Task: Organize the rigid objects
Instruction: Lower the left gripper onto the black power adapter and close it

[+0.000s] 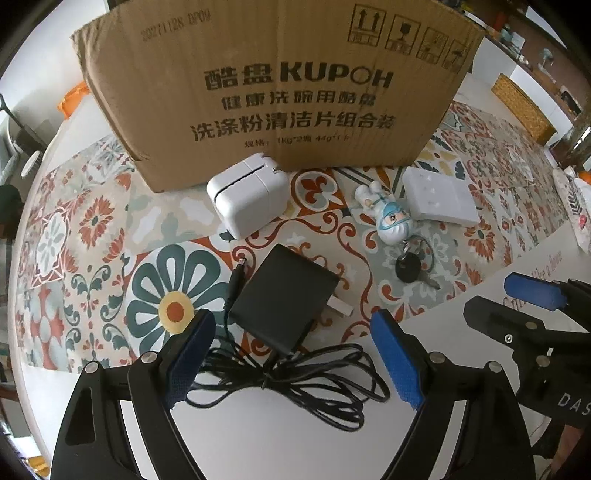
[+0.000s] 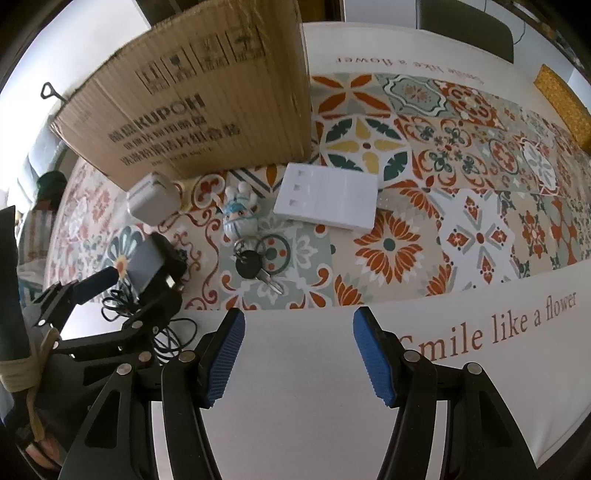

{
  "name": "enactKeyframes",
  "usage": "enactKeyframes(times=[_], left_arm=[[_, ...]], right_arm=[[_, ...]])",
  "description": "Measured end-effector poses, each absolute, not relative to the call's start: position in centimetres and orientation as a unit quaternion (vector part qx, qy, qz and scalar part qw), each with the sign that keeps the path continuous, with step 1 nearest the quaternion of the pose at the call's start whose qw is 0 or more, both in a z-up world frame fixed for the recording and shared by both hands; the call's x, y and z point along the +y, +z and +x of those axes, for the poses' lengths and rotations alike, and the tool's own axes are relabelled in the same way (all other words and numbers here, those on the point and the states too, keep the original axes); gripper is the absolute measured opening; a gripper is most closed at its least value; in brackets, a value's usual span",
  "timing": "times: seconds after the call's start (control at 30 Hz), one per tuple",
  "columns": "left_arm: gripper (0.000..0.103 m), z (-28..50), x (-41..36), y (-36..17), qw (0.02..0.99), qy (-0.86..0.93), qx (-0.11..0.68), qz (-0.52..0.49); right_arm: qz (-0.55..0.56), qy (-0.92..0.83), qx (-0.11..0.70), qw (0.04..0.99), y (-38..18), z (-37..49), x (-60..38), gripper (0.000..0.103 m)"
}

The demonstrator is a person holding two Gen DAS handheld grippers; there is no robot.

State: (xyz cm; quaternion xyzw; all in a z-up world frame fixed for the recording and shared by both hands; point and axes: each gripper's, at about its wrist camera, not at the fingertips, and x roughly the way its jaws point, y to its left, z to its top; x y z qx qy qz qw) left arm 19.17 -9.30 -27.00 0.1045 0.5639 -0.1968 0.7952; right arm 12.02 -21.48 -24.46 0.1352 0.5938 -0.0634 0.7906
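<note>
Left claw [image 1: 291, 354] and right claw [image 2: 298, 354] — both spread wide, gripping nothing.

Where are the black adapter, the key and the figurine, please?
Black adapter [image 1: 284, 295], left wrist view, top face.
Key [image 2: 250, 268], right wrist view, black head.
Figurine [image 2: 239, 218], right wrist view, face.

tablecloth [image 2: 461, 236]: patterned, "Smile like a flower" | wicker basket [image 1: 522, 109]: far right | dark chair [image 2: 465, 27]: beyond table
</note>
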Motion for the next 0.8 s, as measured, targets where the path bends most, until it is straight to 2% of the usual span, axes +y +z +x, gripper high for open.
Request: enactKeyframes(times=[0.53, 0.6, 0.7, 0.8], left_arm=[[0.086, 19.5, -10.1, -29.3, 0.807, -0.195, 0.546, 0.112], [0.083, 19.3, -10.1, -29.3, 0.811, -0.197, 0.539, 0.114], [0.072, 19.3, -10.0, -29.1, 0.817, -0.196, 0.531, 0.112], [0.071, 19.4, -10.0, -28.9, 0.818, -0.197, 0.529, 0.111]], right_arm=[[0.117, -0.062, 0.609, 0.782, -25.8, 13.0, -20.8, 0.061], [0.114, -0.063, 0.61, 0.782, -25.9, 13.0, -20.8, 0.061], [0.114, -0.063, 0.611, 0.781, -26.0, 13.0, -20.9, 0.061], [0.116, -0.062, 0.611, 0.78, -26.2, 12.9, -21.0, 0.061]])
